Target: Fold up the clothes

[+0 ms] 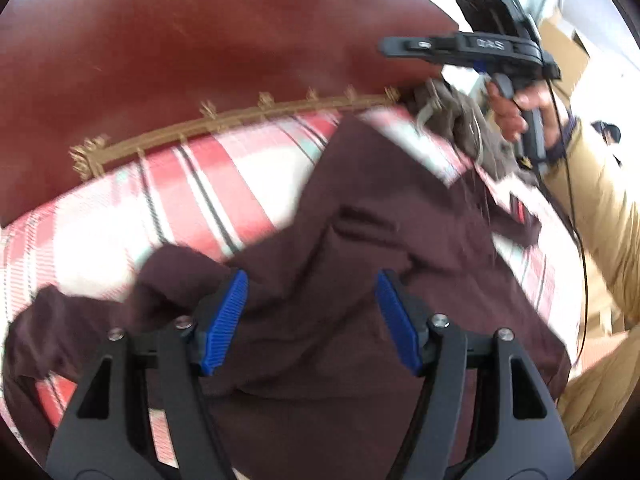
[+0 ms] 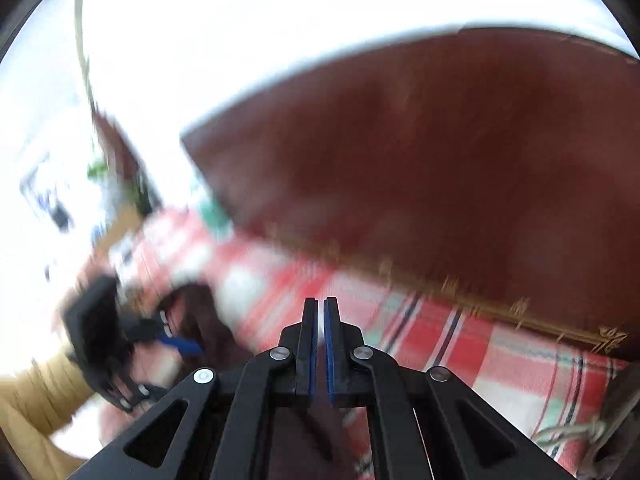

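Two grippers are working over one dark maroon cloth garment [image 1: 352,240], which is lying rumpled and only partly spread on the red-and-white plaid bedcover [image 1: 208,184], just in front of the reddish-brown padded headboard [image 1: 200,40]. The left gripper [image 1: 312,316] is hovering right over the garment's middle with its blue-padded fingers [image 1: 228,320] standing wide apart and nothing between them. The right gripper [image 2: 319,344] is showing its pads pressed nearly together — whether a thin edge of cloth is caught there I cannot tell, since motion is blurring that view. A grey-brown bundle of cloth with a pale drawstring [image 1: 460,120] is resting close to the headboard's gold-trimmed lower edge, beside the person's hand [image 1: 516,108] that is gripping the right tool. To fold well from here, I judge each gripper should be pinching a clear edge or corner of the maroon garment rather than its bunched centre — pulling it flat along the headboard line before any fold, and keeping clear of the grey bundle.
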{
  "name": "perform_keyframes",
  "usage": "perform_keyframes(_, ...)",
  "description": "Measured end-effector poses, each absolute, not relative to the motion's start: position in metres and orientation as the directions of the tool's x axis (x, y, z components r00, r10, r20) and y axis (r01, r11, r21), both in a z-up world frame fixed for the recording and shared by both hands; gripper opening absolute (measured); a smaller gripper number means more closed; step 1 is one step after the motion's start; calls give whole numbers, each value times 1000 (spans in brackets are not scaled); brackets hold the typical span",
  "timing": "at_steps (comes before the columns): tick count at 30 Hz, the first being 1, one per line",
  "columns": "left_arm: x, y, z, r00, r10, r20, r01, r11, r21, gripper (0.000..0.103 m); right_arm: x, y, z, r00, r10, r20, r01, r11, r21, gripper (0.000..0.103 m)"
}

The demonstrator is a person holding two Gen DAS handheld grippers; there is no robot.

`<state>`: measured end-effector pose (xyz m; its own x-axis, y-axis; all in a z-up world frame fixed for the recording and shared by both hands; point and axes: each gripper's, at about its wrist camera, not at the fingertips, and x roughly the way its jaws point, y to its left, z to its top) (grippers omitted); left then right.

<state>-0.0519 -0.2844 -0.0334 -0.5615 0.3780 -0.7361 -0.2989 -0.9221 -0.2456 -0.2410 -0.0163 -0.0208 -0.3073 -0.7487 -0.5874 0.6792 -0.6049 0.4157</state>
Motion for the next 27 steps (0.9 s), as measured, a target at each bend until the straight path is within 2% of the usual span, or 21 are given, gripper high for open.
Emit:
perform_keyframes(2,-63,-292,-31,-581,358,-731,-269,-932,-242,69,-246,-15,-23,-282,-759,-587,674,-592,442,6)
perform_keyframes(3,-68,-296,-31,-590,347,-729,-255,-937,-240,69,-247,-20,-34,-257,-734,-628,672,-603,430,13)
perform_keyframes(4,-75,-300,-32,-589,342,-732,-242,-939,-244,69,-248,-26,-45,-231,-707,-668,671,-613,417,38)
perform_keyframes(6,-89,-306,-38,-579,339,-741,-217,-941,-261,69,-247,-37,-69,-192,-652,-734,666,-635,390,59)
perform_keyframes(9,-106,-310,-49,-550,334,-766,-207,-942,-263,69,-244,-52,-103,-145,-567,-811,662,-664,346,59)
perform_keyframes(12,-113,-304,-64,-502,328,-800,-224,-943,-246,69,-240,-63,-114,-120,-534,-837,693,-649,315,59)
perform_keyframes(13,-113,-301,-69,-484,328,-811,-236,-942,-239,69,-238,-67,-118,-111,-523,-845,703,-643,305,58)
perform_keyframes(14,-113,-297,-74,-467,326,-822,-248,-940,-232,69,-237,-71,-122,-103,-511,-853,713,-636,295,53)
perform_keyframes(15,-112,-295,-78,-454,326,-830,-258,-939,-227,69,-236,-75,-126,-96,-499,-861,723,-630,285,19)
perform_keyframes(16,-110,-293,-81,-445,328,-833,-267,-937,-226,69,-234,-79,-129,-88,-487,-869,732,-623,275,5)
perform_keyframes(18,-107,-290,-84,-434,333,-837,-280,-933,-227,69,-231,-86,-135,-79,-462,-883,753,-608,250,3)
perform_keyframes(22,-101,-290,-83,-424,338,-840,-296,-929,-223,69,-222,-89,-106,-192,-436,-879,800,-588,117,2)
perform_keyframes(27,-98,-289,-75,-428,333,-840,-306,-928,-211,69,-218,-85,-61,-367,-467,-804,782,-623,5,2)
